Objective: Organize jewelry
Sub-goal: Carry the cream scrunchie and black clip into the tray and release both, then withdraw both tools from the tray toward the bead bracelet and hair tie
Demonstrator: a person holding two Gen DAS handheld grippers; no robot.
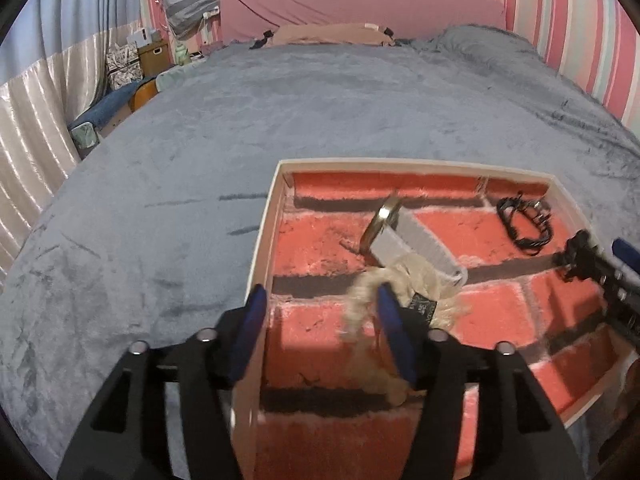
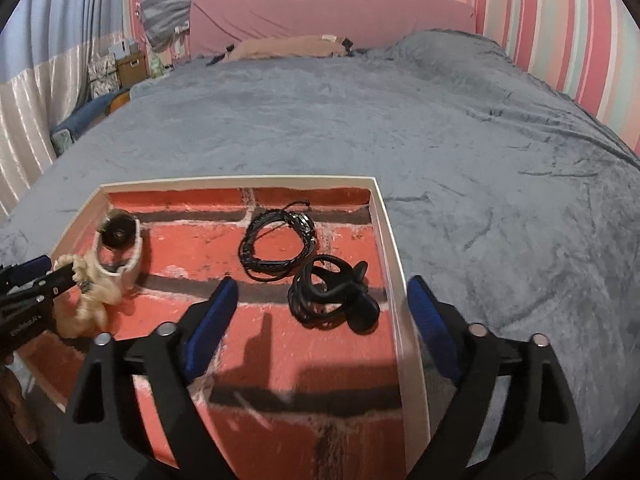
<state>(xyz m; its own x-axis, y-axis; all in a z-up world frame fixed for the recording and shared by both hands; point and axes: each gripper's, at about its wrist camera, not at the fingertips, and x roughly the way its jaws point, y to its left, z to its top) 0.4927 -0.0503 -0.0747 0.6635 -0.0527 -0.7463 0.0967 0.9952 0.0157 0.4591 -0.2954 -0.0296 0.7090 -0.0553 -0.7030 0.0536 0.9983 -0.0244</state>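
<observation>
A shallow white-rimmed box [image 1: 267, 216] [image 2: 386, 232] with a red brick-pattern floor lies on the bed. In it are a gold-rimmed watch on a pale strap [image 1: 404, 236] [image 2: 120, 240], a cream braided band [image 1: 400, 288] [image 2: 88, 300], a black cord bracelet [image 1: 524, 224] [image 2: 276, 240] and a black looped piece [image 2: 332, 292]. My left gripper [image 1: 322, 332] is open, straddling the box's left wall, its right finger against the cream band. My right gripper [image 2: 324, 316] is open, straddling the box's right wall just short of the black looped piece.
The grey plush bedspread [image 1: 200, 140] [image 2: 480, 160] surrounds the box. A pink headboard [image 1: 360, 0] and pillows stand at the far end. A striped wall runs along the right. Boxes and a curtain [image 1: 32, 112] are off the bed's left side.
</observation>
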